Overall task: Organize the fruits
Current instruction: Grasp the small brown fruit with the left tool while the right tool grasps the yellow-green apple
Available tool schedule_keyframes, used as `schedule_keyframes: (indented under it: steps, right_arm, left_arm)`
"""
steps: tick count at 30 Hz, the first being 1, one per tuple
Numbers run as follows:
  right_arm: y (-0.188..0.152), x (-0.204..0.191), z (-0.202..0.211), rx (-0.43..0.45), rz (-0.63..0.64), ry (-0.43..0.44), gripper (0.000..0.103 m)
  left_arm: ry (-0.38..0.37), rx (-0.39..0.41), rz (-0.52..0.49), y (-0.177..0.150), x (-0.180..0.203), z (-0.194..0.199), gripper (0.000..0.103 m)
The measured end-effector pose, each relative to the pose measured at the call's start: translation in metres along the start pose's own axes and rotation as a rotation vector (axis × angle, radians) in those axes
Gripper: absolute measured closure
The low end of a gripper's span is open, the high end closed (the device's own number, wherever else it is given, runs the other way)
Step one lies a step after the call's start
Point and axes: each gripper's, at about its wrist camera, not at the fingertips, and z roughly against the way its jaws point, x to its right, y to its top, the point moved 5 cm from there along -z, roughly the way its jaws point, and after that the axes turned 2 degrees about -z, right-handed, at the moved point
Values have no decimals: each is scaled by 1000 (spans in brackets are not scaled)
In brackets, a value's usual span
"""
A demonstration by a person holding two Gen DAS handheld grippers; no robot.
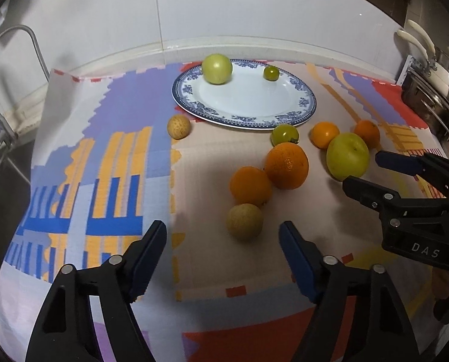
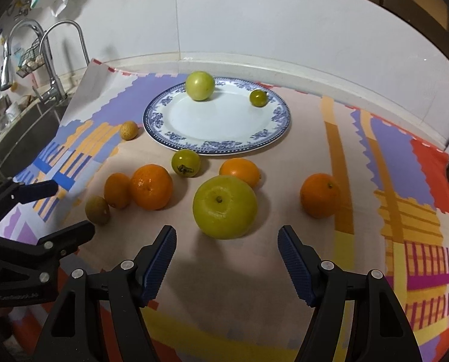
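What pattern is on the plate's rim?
Blue floral print on white around the plate rim; clearest in the right wrist view.

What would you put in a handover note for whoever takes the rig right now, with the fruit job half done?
Left tongs: open, empty, above the small tan fruit.
Right tongs: open, empty, just short of the big green apple.
Plate: holds a pale green fruit and a small dark green one.
Still on the cloth: the big green apple, four oranges including the largest one, a green tomato-like fruit, the small tan fruit and another tan fruit left of the plate.
Done: two fruits plated. Left: eight loose fruits, assuming all go on the plate.
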Motion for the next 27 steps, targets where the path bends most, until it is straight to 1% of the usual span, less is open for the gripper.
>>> schedule_keyframes:
  steps: [1, 3, 5, 10, 12, 14, 15, 16, 27]
  right_arm:
    - [1, 0, -2, -3, 2, 3, 35]
    - [4, 1, -6, -7, 3, 10, 38]
    - [8, 1, -10, -13, -2, 22, 40]
    - [12, -1, -17, -23, 15, 27, 47]
    - [13, -1, -20, -27, 18, 24, 48]
    - [13, -2, -22, -30, 23, 20, 49]
    - [14, -1, -23, -29, 23, 18, 51]
    - [14, -1, -23, -29, 27, 13, 52]
    - [13, 1, -23, -28, 6, 14, 53]
  left_arm:
    - [-8, -3, 3, 1, 0, -1, 36]
    - [-18, -10, 6, 2, 2, -5, 37]
    - [-25, -20, 8, 2, 3, -8, 45]
    - [-46, -37, 23, 4, 4, -13, 56]
    - [-55, -41, 27, 4, 4, -15, 62]
    - [-65, -47, 31, 4, 5, -17, 69]
    - [-71, -48, 32, 4, 5, -17, 71]
    - [-80, -47, 33, 4, 6, -17, 75]
    - [-90, -25, 22, 6, 7, -12, 76]
